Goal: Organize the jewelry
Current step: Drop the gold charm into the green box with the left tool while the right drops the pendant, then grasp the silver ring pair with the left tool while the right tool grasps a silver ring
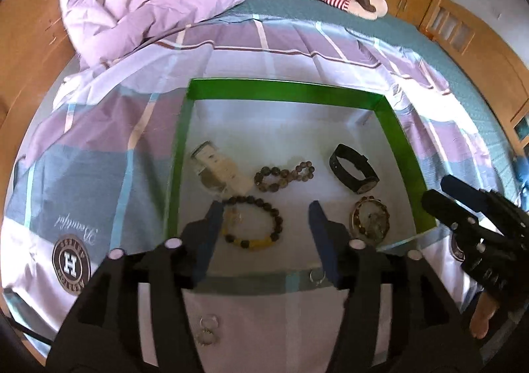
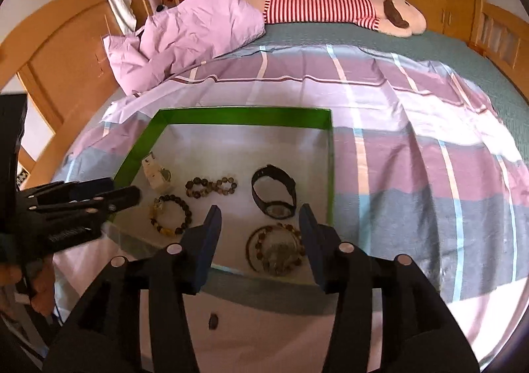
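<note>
1. Left gripper (image 1: 263,214) pitched down over the near part of the tray (image 1: 287,93), which lies on the bed (image 1: 330,39). Fingers (image 1: 211,224) released, well apart, nothing between the pads.
2. Seen between the left fingers, lower down on the tray floor: a dark-and-yellow bead bracelet (image 1: 254,222). It touches neither finger.
3. Right gripper (image 2: 261,217) also pitched down over the tray's near right part. Fingers (image 2: 211,227) released, empty.
4. Below the right fingers: a bangle bundle (image 2: 277,249) of beads and a ring-shaped band, lying on the tray floor by the near edge, clear of both pads.
5. Further in the tray: black watch (image 2: 273,196) right of centre, twisted brown bead strand (image 2: 211,187) at centre, pale watch (image 2: 157,174) at left.
6. Outside the tray, on the sheet (image 1: 99,174) near the camera: two rings (image 1: 206,328) touching each other, one small ring (image 1: 315,277) just beside the tray's near edge, and a small dark oval piece (image 2: 213,321).
7. Each gripper shows in the other's view, at the tray's side; a bare foot (image 1: 481,320) shows beneath the right one.
</note>
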